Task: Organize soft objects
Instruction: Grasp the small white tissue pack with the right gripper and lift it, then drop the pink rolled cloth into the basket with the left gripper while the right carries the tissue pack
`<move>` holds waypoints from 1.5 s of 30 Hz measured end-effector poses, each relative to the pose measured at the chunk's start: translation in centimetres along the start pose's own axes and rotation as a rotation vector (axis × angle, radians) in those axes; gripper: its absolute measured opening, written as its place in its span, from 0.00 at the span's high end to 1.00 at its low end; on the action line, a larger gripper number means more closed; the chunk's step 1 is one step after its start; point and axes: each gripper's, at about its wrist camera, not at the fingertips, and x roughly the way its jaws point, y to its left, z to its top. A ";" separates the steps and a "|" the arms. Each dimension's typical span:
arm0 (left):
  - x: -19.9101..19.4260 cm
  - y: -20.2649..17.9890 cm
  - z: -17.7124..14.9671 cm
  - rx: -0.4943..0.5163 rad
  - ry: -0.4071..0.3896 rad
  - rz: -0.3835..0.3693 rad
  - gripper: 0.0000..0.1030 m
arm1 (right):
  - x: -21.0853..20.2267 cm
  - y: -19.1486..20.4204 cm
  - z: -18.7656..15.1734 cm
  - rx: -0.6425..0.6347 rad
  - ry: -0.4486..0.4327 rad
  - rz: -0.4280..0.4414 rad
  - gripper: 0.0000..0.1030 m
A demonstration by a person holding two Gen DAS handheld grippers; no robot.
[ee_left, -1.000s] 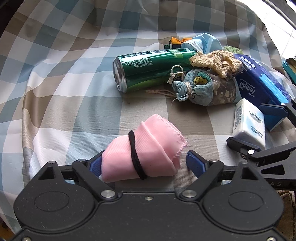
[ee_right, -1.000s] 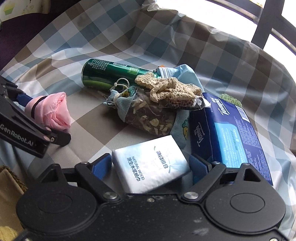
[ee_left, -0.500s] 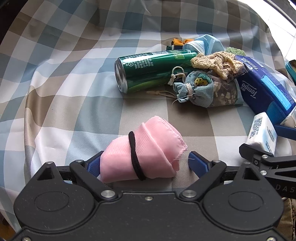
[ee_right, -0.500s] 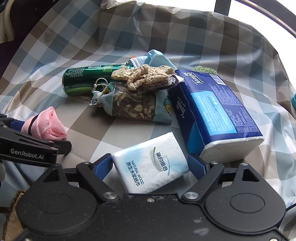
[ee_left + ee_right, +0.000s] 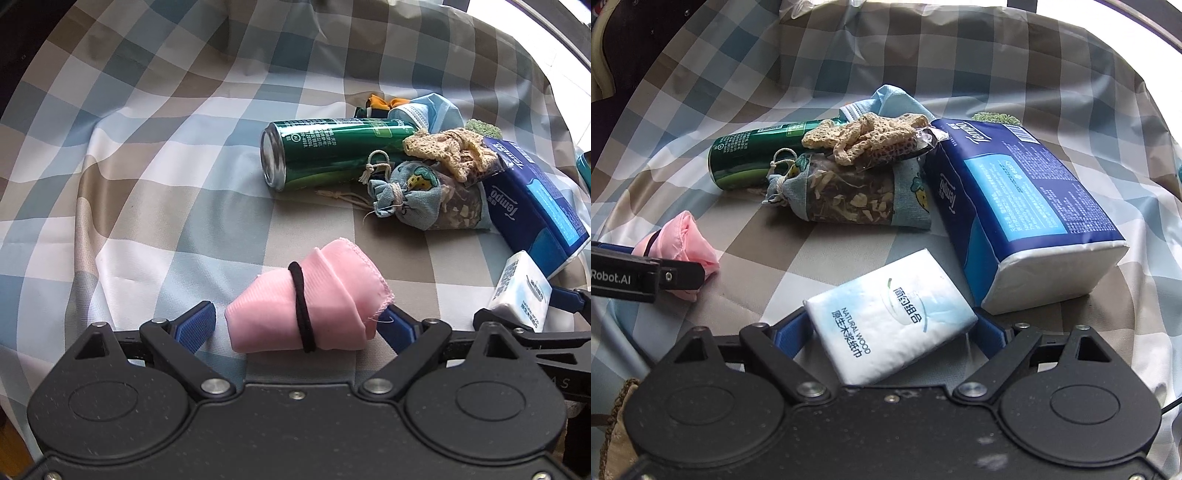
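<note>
Checked cloth (image 5: 155, 155): left gripper (image 5: 299, 326) straddles pink roll (image 5: 310, 310).

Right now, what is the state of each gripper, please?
Left gripper: open around the pink rolled cloth; left pad is apart.
Right gripper: shut on the small white tissue pack.
</note>
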 end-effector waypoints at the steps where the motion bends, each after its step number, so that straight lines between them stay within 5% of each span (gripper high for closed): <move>1: 0.0 0.0 -0.1 -0.003 0.002 0.003 0.13 | 0.0 0.0 -0.1 0.001 -0.007 0.001 0.13; 4: 0.3 -0.1 -0.3 -0.001 0.006 0.008 0.22 | -0.1 0.0 -0.3 -0.004 -0.020 -0.001 0.14; 6: 0.2 -0.4 -0.3 0.012 -0.013 0.013 0.38 | -0.1 -0.1 -0.3 0.003 -0.024 -0.001 0.15; 10: 0.0 -0.4 -0.1 0.006 -0.031 -0.020 0.44 | -0.7 -0.6 -0.3 0.037 -0.027 0.009 0.15; 25: -4.9 -2.0 -1.3 0.020 -0.019 -0.062 0.45 | -7.5 -2.3 -0.9 0.111 -0.110 0.013 0.15; 45: -15.5 -5.4 -10.3 0.121 -0.017 -0.125 0.45 | -24.7 -1.8 -11.3 0.128 -0.221 0.144 0.15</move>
